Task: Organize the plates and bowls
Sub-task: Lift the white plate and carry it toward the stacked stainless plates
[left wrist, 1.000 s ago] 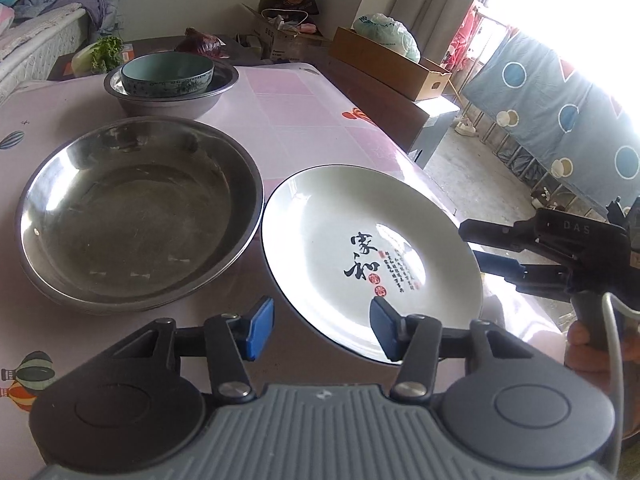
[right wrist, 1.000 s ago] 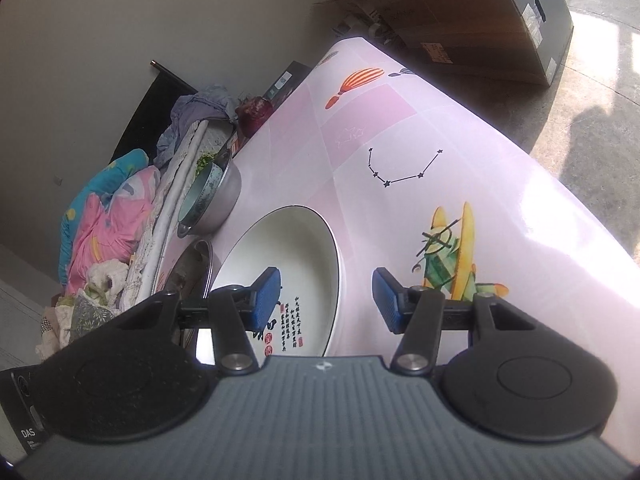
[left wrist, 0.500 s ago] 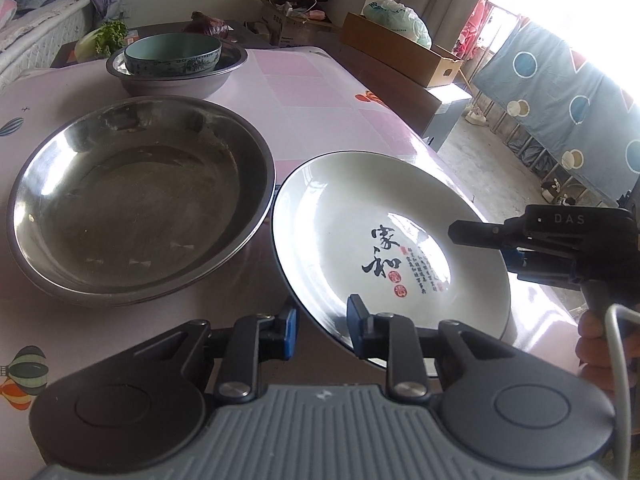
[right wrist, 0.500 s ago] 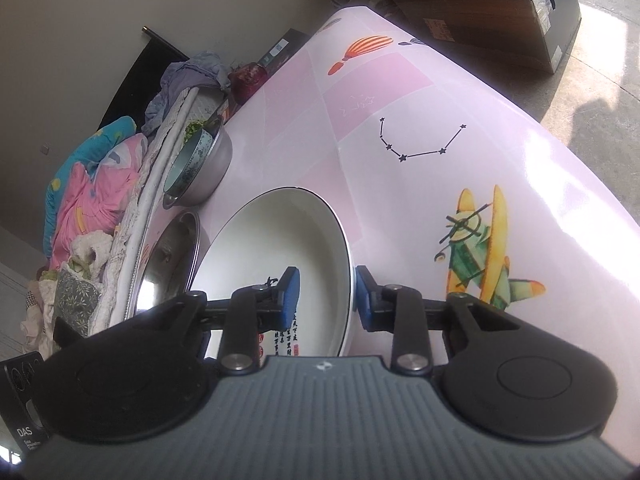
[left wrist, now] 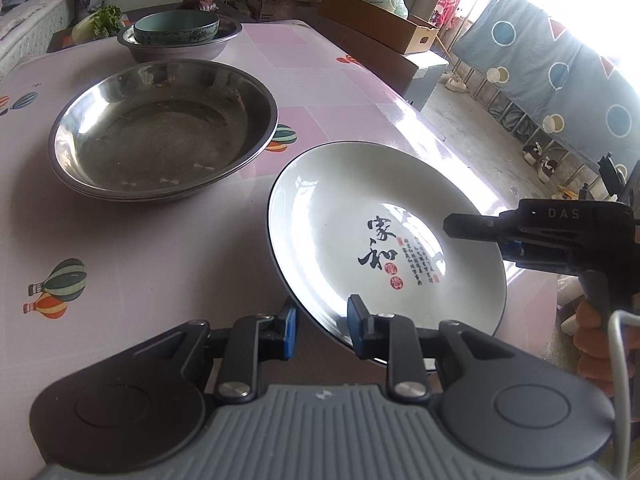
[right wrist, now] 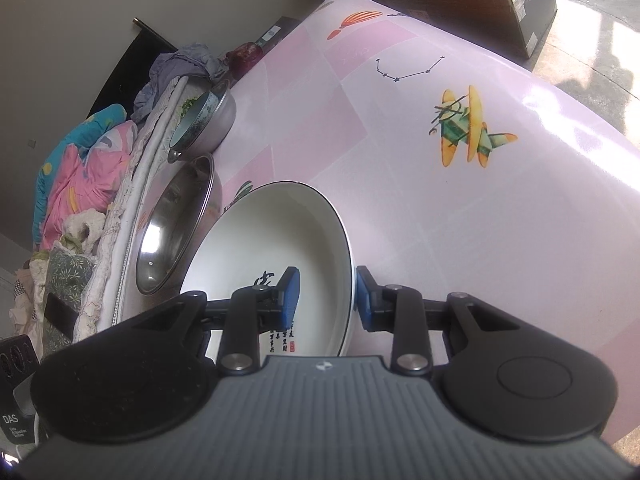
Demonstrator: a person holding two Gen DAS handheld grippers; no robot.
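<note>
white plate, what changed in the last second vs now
Both grippers closed on the white plate: left gripper on its near rim, right gripper on the opposite rim. The plate moved away from the large steel basin, opening a gap. The basin and stacked bowls stayed.

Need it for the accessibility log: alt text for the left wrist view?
Left gripper clamps the near rim of a white plate with black calligraphy; right gripper grips its far side. Behind sits a steel basin.

White plate (left wrist: 384, 236) in both grippers' jaws
</note>
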